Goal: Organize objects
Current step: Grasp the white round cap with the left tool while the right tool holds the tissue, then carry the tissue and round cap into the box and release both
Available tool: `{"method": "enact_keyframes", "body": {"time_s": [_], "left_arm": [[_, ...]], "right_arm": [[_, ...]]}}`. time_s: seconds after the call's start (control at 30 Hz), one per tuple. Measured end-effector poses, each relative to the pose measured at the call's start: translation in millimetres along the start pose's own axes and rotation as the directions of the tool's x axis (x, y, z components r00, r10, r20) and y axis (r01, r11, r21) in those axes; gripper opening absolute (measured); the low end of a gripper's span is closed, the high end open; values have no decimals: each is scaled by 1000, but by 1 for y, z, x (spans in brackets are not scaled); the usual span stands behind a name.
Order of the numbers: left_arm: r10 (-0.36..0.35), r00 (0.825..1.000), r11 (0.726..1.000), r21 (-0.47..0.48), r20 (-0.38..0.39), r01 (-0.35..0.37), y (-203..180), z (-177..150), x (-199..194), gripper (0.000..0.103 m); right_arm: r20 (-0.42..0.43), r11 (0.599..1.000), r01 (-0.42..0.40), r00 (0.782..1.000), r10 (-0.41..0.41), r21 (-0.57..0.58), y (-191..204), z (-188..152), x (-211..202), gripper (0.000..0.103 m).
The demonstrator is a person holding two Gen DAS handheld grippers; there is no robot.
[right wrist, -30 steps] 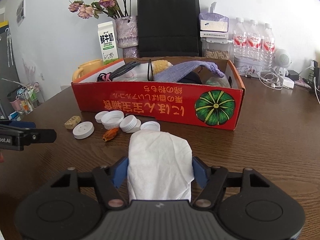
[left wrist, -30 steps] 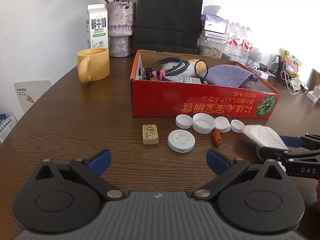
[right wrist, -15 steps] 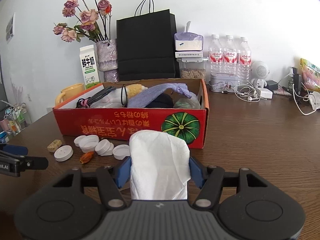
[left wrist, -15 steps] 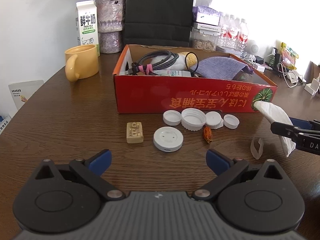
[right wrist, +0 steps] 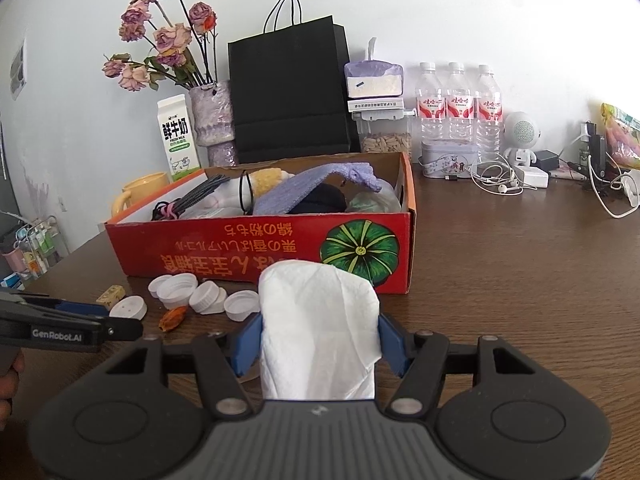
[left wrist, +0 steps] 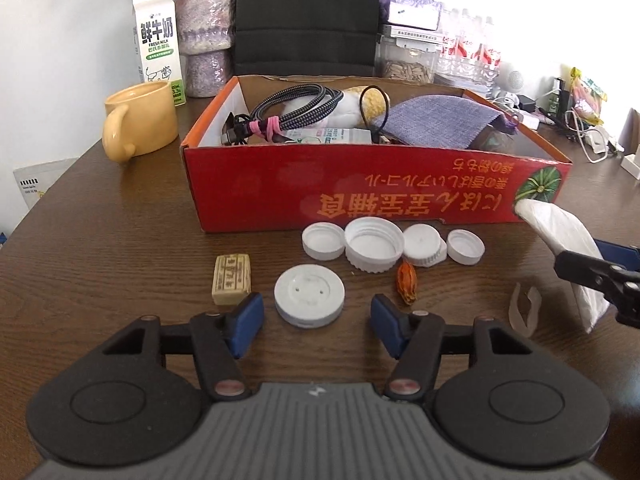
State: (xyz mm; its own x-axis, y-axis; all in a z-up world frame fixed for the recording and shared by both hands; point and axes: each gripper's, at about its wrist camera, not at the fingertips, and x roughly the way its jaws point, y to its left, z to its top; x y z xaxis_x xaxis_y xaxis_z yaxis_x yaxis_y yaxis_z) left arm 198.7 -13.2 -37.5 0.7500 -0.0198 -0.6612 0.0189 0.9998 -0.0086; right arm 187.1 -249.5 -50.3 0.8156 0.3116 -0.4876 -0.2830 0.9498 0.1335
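Before the red box (right wrist: 260, 246): right gripper (right wrist: 319, 346) pinching white tissue (right wrist: 318, 322), held off the table near the pumpkin-printed corner. Step in hand, by judgement: carry to box; next calls for lift over the front wall, then release. Left gripper (left wrist: 316, 322) spread, straddling round white lid (left wrist: 309, 294). Versus 0.5 s ago: left closer to lid; tissue higher.

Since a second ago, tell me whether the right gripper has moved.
Yes. The right gripper, shut on the white tissue, has risen and drawn back: the red box sits lower and smaller in its view.
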Motion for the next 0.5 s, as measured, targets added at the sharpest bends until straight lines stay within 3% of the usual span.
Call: {"method": "enact_keyframes", "body": {"time_s": [0.03, 0.07, 0.1, 0.5], "left_arm": [[11, 1000, 1000, 4, 4, -11, -1, 1, 1, 53], [20, 1000, 1000, 7, 10, -20, -2, 2, 3, 42], [21, 1000, 1000, 1, 11, -21, -2, 3, 3, 40], [14, 999, 1000, -24, 37, -13, -2, 4, -7, 40]], "right_arm": [[1, 1000, -3, 1000, 3, 0, 0, 0, 0, 61], [1, 1000, -5, 1000, 5, 0, 0, 0, 0, 61], [1, 1000, -5, 1000, 5, 0, 0, 0, 0, 61], [6, 1000, -2, 1000, 2, -2, 0, 0, -1, 61]]}}
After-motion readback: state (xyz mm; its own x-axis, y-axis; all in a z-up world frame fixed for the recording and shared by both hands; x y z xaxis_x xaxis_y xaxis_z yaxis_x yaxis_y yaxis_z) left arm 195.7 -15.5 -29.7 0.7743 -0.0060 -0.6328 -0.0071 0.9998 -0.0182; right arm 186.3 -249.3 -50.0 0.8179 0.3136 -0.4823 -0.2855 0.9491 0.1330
